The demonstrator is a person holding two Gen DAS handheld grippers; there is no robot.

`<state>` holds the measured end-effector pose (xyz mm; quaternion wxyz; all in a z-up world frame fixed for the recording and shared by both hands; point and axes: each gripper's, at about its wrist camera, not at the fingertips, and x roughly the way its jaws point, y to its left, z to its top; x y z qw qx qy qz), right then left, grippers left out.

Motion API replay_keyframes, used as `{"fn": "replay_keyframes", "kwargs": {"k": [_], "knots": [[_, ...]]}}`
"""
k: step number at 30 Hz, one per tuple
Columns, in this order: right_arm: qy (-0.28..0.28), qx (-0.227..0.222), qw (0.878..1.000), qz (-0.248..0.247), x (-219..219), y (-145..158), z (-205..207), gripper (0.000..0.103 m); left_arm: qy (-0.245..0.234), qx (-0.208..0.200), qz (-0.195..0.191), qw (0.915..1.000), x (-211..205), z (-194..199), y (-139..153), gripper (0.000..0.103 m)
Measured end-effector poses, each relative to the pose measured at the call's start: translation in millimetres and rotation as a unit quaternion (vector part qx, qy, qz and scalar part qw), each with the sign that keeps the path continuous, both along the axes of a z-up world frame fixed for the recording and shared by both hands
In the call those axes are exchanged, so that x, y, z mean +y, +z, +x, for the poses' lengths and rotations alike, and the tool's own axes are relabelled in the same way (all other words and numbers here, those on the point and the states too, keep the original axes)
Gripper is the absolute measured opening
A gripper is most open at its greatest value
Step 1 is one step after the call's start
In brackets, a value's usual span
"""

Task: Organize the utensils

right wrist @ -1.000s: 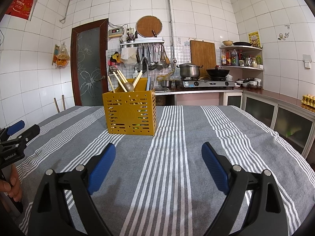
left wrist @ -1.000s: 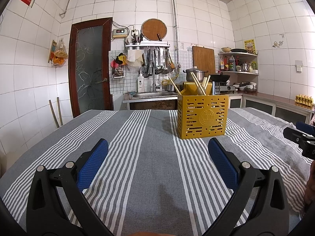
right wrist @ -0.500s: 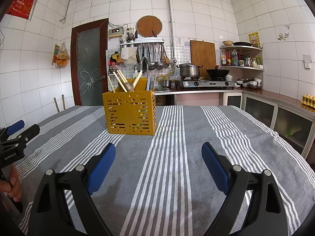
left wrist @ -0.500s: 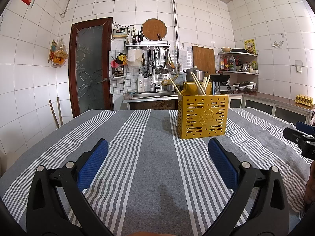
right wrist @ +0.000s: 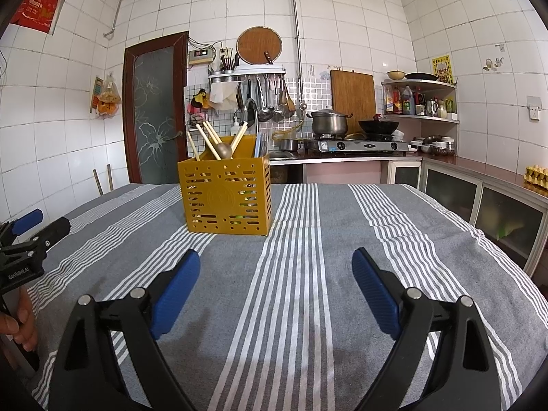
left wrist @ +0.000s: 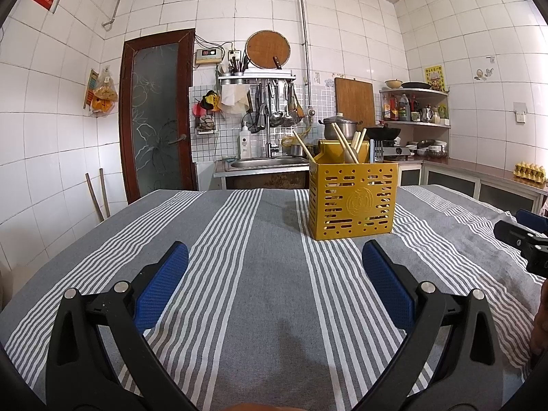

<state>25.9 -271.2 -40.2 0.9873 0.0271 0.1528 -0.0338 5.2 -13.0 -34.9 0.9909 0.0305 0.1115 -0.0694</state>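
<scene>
Looking through the left wrist view, the left gripper [left wrist: 274, 263] fingers are spread wide, holding nothing, yellow utensil holder [left wrist: 352, 200] at 1 o'clock on the striped worktop [left wrist: 260, 291]. Right wrist view: right gripper [right wrist: 275, 272] fingers wide apart too, empty, holder at 11 o'clock.

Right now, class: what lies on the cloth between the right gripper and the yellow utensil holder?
Nothing. In the right wrist view, only bare striped tablecloth stretches between the open right gripper and the yellow utensil holder.
</scene>
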Motion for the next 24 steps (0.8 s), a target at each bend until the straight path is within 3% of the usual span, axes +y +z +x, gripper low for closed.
{"fn": "replay_keyframes", "kwargs": {"k": [24], "knots": [[-0.004, 0.008, 1.0, -0.009, 0.3, -0.4, -0.3, 0.089, 0.001, -0.001, -0.002, 1.0, 0.7, 3.0, -1.0, 0.098]]}}
